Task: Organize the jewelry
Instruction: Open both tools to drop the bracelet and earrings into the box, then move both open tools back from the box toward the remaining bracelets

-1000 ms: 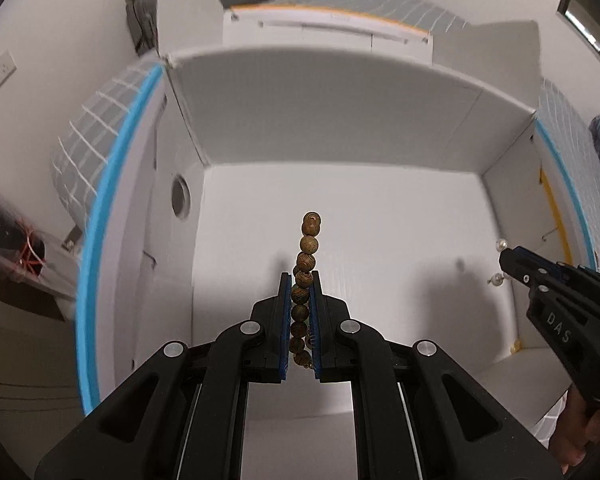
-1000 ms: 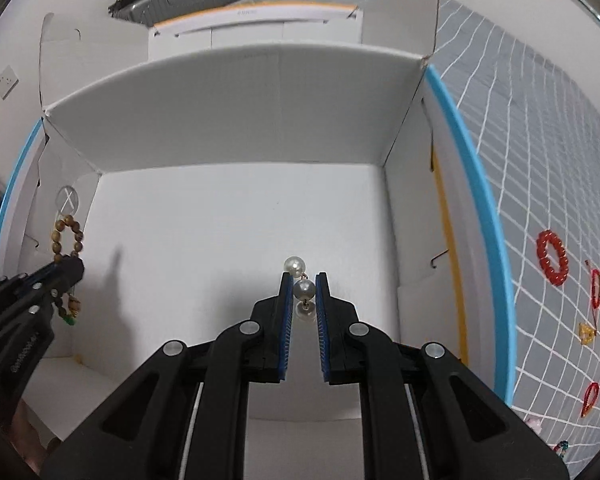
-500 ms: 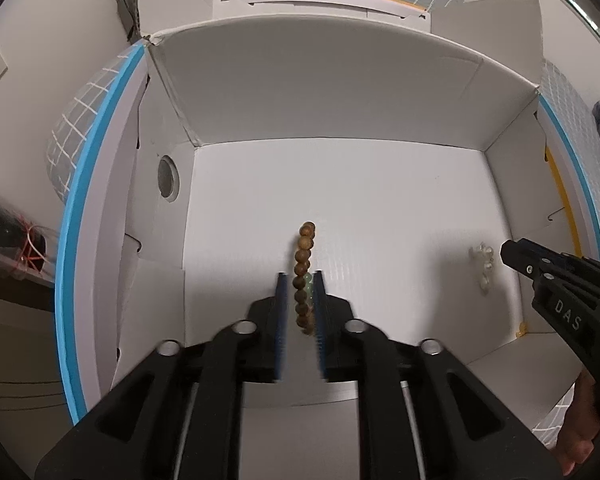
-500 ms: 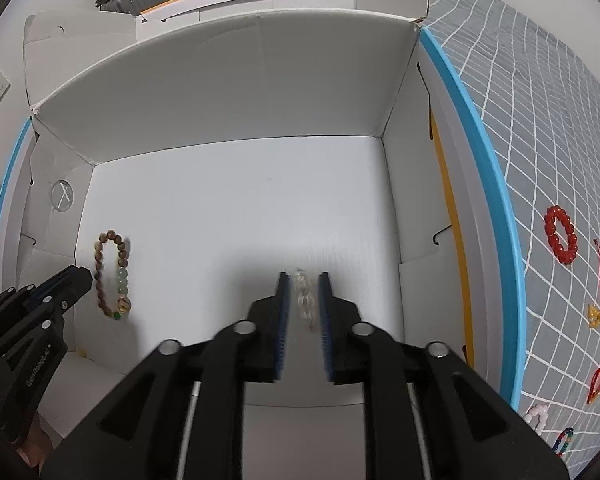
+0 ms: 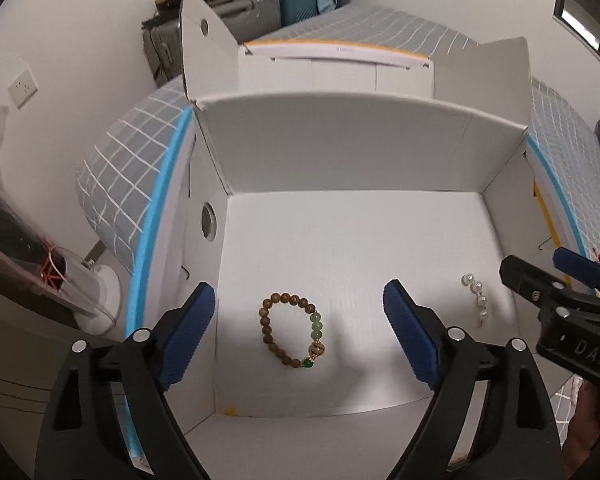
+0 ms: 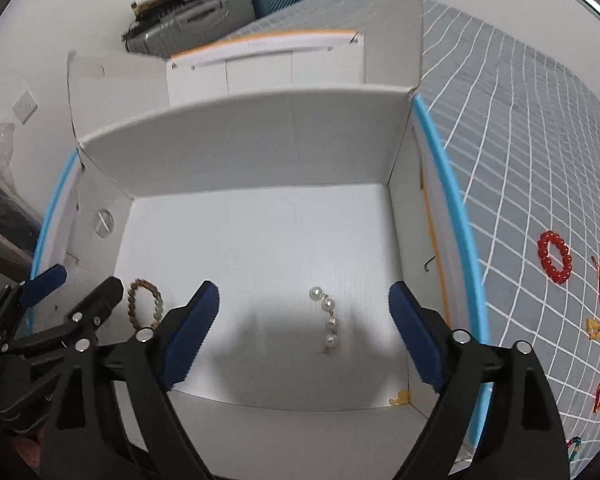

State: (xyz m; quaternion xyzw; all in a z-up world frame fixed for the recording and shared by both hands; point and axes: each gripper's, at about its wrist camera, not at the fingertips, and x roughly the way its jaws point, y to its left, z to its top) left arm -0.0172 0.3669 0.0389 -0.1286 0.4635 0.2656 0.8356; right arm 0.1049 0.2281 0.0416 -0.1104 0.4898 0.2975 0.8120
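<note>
Both pieces sit on the floor of the open box (image 5: 340, 152): the bead bracelet (image 5: 292, 330) toward the left, the pearl strand (image 6: 327, 321) well apart to its right. Outside, right of the box, more bracelets (image 6: 555, 256) lie scattered on the bed (image 6: 520, 120).

Soft, even indoor light; the white box (image 5: 340, 152) reads bright without glare. Gripper shadows pool grey on its floor. Fisheye bends the edges; far suitcases (image 6: 204, 12) smear slightly.

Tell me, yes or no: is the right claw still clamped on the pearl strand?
No. The right claw stands wide open above the pearl strand, which lies loose on the white box floor.
</note>
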